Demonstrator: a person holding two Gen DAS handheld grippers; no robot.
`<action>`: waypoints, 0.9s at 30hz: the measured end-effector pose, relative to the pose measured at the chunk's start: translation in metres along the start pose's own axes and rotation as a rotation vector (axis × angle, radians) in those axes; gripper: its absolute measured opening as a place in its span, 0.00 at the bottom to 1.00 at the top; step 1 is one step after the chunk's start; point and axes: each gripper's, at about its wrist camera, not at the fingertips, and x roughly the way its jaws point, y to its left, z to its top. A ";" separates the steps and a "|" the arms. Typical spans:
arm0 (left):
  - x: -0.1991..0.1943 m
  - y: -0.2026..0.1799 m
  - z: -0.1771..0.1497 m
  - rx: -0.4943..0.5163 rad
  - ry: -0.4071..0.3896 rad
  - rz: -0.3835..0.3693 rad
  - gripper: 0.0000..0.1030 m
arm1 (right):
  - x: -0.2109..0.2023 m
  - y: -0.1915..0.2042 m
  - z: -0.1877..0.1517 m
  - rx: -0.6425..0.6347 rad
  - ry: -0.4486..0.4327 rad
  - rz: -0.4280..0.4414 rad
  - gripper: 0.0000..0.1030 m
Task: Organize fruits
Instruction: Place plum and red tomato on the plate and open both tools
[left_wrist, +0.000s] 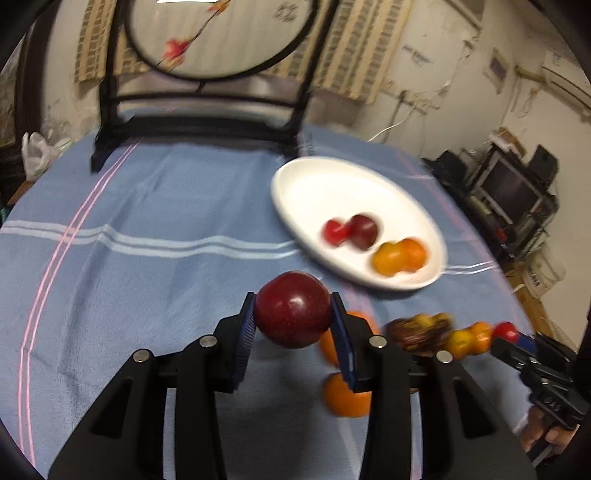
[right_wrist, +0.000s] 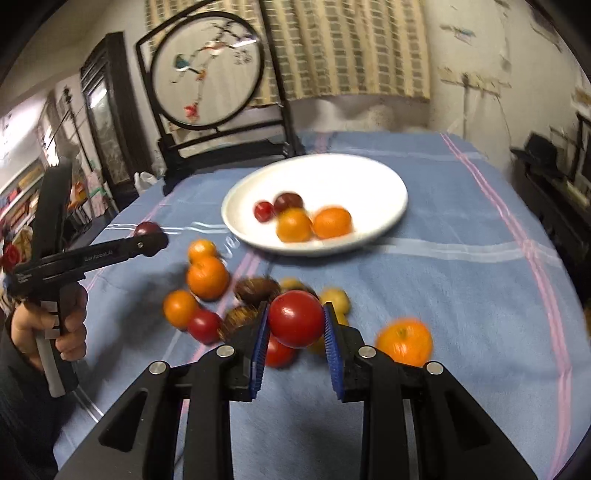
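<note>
1. Blue ribbed pads of the left claw pinch a dark red plum at its widest part, clear of the cloth. Risk: the skin is smooth and round, so a jolt could squeeze it out forward.
2. Blue pads of the right claw pinch a red tomato the same way, also off the cloth. Risk: soft flesh may bruise or split if the pinch tightens.
3. Beneath and beside the right claw lie the loose fruits: oranges, small tomatoes, yellow pieces and brown spiny fruit, close together on the blue cloth covering the bench. Risk: a low pass could knock them rolling.
4. One orange sits apart, right of the right claw, nearer the bench edge; a nudge might send it off.
5. Farther out, the white plate holds two red-dark fruits and two oranges, grouped near its front rim. Risk: dropping from height could scatter these or bounce the new fruit out.
6. Both claws head for one plate, so they could collide above it.
</note>
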 end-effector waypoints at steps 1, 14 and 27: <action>-0.002 -0.006 0.006 0.017 0.001 -0.016 0.37 | 0.002 0.004 0.013 -0.031 -0.014 -0.005 0.28; 0.092 -0.034 0.086 0.052 0.069 0.073 0.37 | 0.101 -0.026 0.096 0.025 0.013 -0.083 0.28; 0.137 -0.029 0.084 0.033 0.109 0.077 0.57 | 0.141 -0.055 0.084 0.138 0.097 -0.046 0.46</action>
